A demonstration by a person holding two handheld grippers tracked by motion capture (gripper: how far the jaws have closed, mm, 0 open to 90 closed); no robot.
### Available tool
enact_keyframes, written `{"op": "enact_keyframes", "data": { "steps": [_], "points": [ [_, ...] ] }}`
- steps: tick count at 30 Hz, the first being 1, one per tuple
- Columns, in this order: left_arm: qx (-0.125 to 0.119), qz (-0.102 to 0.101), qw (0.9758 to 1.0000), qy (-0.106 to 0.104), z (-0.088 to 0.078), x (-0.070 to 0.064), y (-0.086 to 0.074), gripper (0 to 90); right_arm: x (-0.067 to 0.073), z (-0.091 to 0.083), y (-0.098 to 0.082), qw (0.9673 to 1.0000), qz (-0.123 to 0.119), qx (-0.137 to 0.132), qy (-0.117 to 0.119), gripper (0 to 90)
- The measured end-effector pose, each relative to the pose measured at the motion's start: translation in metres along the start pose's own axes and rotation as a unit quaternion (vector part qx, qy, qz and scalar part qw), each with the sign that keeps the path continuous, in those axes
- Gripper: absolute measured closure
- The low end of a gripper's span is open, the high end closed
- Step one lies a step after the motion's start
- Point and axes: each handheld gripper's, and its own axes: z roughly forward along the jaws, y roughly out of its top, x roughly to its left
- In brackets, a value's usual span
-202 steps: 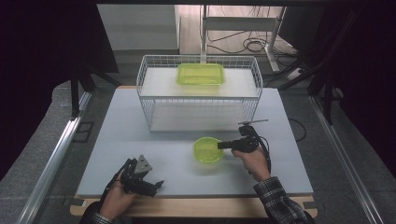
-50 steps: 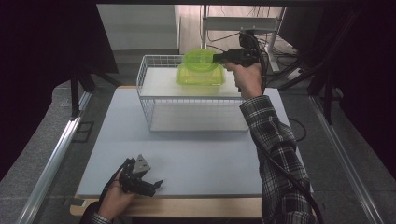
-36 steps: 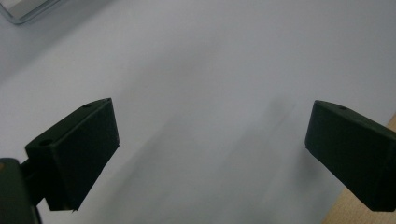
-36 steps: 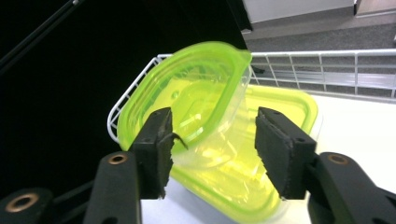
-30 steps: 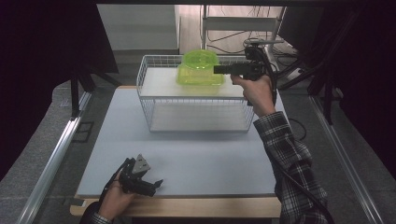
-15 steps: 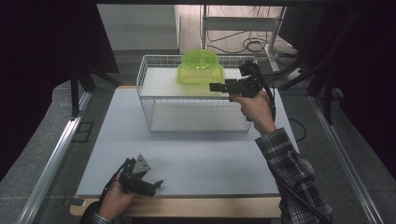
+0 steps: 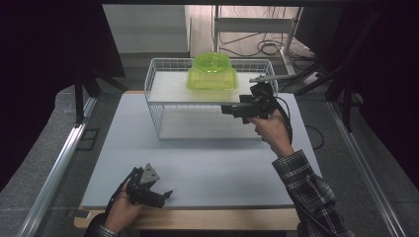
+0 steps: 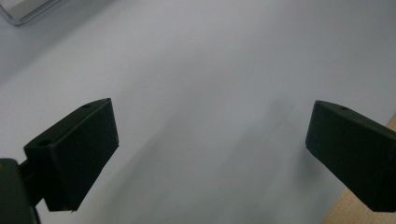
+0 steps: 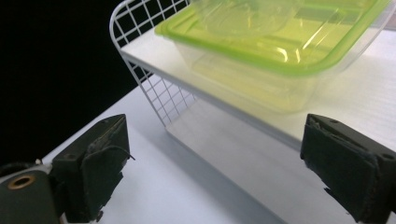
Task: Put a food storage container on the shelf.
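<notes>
The green bowl (image 7: 212, 63) is sitting upside down on the lidded container (image 7: 211, 80), on top of the wire rack (image 7: 153, 106) in the upper middle of the frame, probably to stack them. The right gripper (image 7: 228, 109), just beside the rack, has just been opening its jaws; nothing is between them. The left gripper (image 7: 165, 195), lower left, is resting wide open on the table (image 7: 217, 168), holding nothing.

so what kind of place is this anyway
Probably a lab or recording workspace rather than a home: a plain white tabletop framed by dark curtains, black cables on the floor behind, and a white wire basket carrying a green-lidded clear plastic container.
</notes>
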Motion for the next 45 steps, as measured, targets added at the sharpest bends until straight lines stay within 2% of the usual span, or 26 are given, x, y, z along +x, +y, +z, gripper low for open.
{"op": "enact_keyframes", "data": {
  "steps": [4, 10, 17, 23, 34, 37, 45],
  "points": [
    [-0.001, -0.001, 1.0, -0.001, -0.001, 0.0, 0.0, 1.9, 0.004, -0.001, -0.011, 0.9999, -0.013, 0.001, 0.001, 5.9],
    [-0.007, -0.006, 1.0, -0.003, -0.001, 0.0, 0.0, 1.7, 0.01, -0.002, -0.029, 0.9991, -0.04, 0.004, -0.012, 3.3],
    [-0.01, -0.007, 0.9999, -0.002, -0.002, 0.001, 0.001, 1.6, 0.011, -0.001, -0.045, 0.9982, -0.054, 0.014, -0.021, 2.1],
    [-0.01, -0.006, 0.9999, -0.001, -0.002, 0.001, 0.001, 1.6, 0.01, 0.0, -0.06, 0.9981, -0.054, 0.021, -0.022, 2.0],
    [-0.007, -0.001, 1.0, 0.0, -0.002, 0.0, 0.001, 1.7, 0.01, -0.001, -0.09, 0.997, -0.057, 0.033, -0.04, 0.8],
    [-0.007, -0.002, 1.0, -0.001, -0.001, 0.0, 0.001, 1.7, 0.006, -0.002, -0.104, 0.9969, -0.052, 0.035, -0.047, 0.6],
    [-0.008, 0.0, 1.0, 0.0, -0.002, 0.0, 0.001, 1.7, 0.0, -0.007, -0.125, 0.9962, -0.049, 0.039, -0.061, 0.0]
  ]
}}
